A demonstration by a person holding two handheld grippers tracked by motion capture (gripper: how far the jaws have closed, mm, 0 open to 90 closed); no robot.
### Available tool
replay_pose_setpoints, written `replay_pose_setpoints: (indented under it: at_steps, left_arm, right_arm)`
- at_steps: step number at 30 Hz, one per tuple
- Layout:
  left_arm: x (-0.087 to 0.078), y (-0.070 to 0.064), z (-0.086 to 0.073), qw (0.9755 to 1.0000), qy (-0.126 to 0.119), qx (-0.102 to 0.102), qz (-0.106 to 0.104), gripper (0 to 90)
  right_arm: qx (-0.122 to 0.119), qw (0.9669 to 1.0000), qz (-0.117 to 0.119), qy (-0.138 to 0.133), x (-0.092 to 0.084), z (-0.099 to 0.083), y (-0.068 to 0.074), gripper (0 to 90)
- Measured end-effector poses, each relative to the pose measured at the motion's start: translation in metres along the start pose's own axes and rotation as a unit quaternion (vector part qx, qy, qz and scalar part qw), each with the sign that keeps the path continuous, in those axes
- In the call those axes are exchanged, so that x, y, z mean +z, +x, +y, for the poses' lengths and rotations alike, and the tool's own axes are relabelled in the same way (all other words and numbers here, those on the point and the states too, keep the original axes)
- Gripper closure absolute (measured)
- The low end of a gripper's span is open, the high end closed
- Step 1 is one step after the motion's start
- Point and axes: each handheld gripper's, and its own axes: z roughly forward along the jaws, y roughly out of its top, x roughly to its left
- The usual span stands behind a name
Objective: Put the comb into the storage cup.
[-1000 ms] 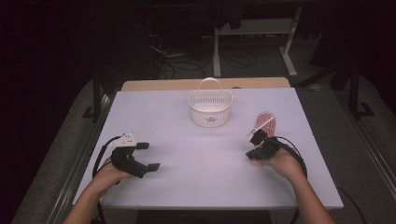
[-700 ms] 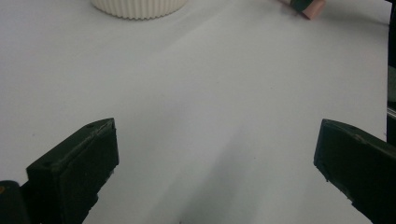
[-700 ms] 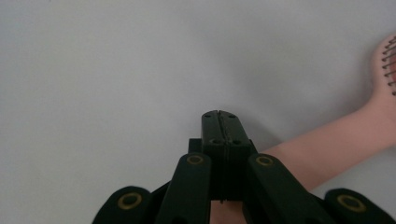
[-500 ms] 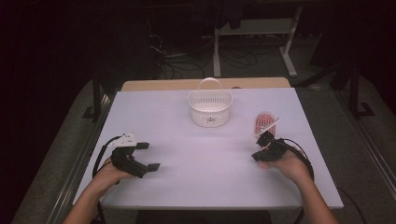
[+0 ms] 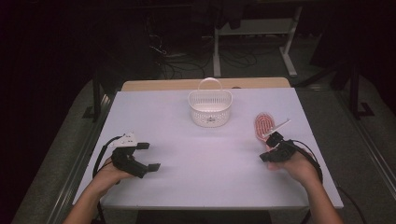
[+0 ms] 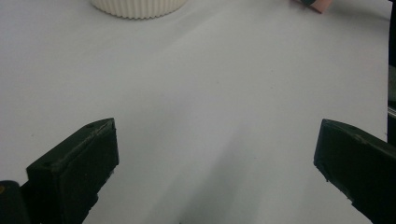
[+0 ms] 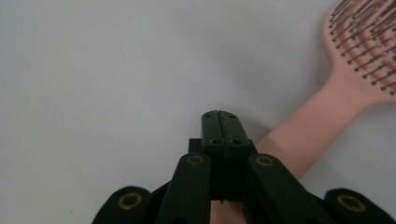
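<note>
On the white rectangular desk [image 5: 201,154], the pink plastic paddle hairbrush [image 5: 263,124] lies flat toward the right side, bristles up, its oval head pointing toward the far edge and its handle running back toward the person. The right claw [image 5: 273,138], held in the person's right hand [image 5: 296,164], sits at the handle end of that brush with its two black jaws clenched together, nothing between them. In the right gripper view the shut right claw [image 7: 219,126] stands over the pale desk surface while the hairbrush [image 7: 336,112] passes just beside and beneath it on the right, the handle slanting up to the bristled head in the top corner; whether the jaws touch the handle cannot be told. The left claw [image 5: 148,156], in the person's left hand [image 5: 108,173], rests near the front left of the desk, well apart from the brush, its jaws spread wide and holding nothing. In the left gripper view the left claw [image 6: 215,158] frames only bare desk between its black pads. A white slotted plastic basket with a hoop handle [image 5: 210,106] stands upright near the far middle of the desk, to the left of the brush head and apart from it; its ribbed base [image 6: 136,7] appears at the top of the left gripper view.
</note>
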Motion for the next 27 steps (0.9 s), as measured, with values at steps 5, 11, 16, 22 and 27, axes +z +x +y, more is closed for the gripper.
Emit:
replay_pose_setpoints:
  at_steps: [5, 11, 16, 22, 27]
  left_arm:
    - [-0.001, 0.0, 0.0, 1.0, -0.001, -0.001, 0.001, 0.0]
    - [0.0, 0.0, 0.0, 1.0, -0.001, 0.0, 0.0, 0.0]
    - [0.0, 0.0, 0.0, 1.0, -0.002, -0.002, 0.0, 0.0]
    - [0.0, 0.0, 0.0, 1.0, -0.001, 0.001, 0.0, 0.0]
    - [0.0, 0.0, 0.0, 1.0, -0.001, 0.0, 0.0, 0.0]
  right_arm:
    - [0.011, 0.9999, -0.004, -0.001, -0.004, -0.006, -0.006, 89.0]
    - [0.023, 0.9997, -0.011, 0.002, -0.008, -0.012, -0.013, 89.0]
    - [0.034, 0.999, -0.027, 0.008, -0.009, -0.016, -0.02, 89.1]
    - [0.042, 0.9984, -0.037, 0.007, -0.012, -0.019, -0.027, 89.1]
    - [0.053, 0.9975, -0.047, 0.004, -0.015, -0.023, -0.035, 89.1]
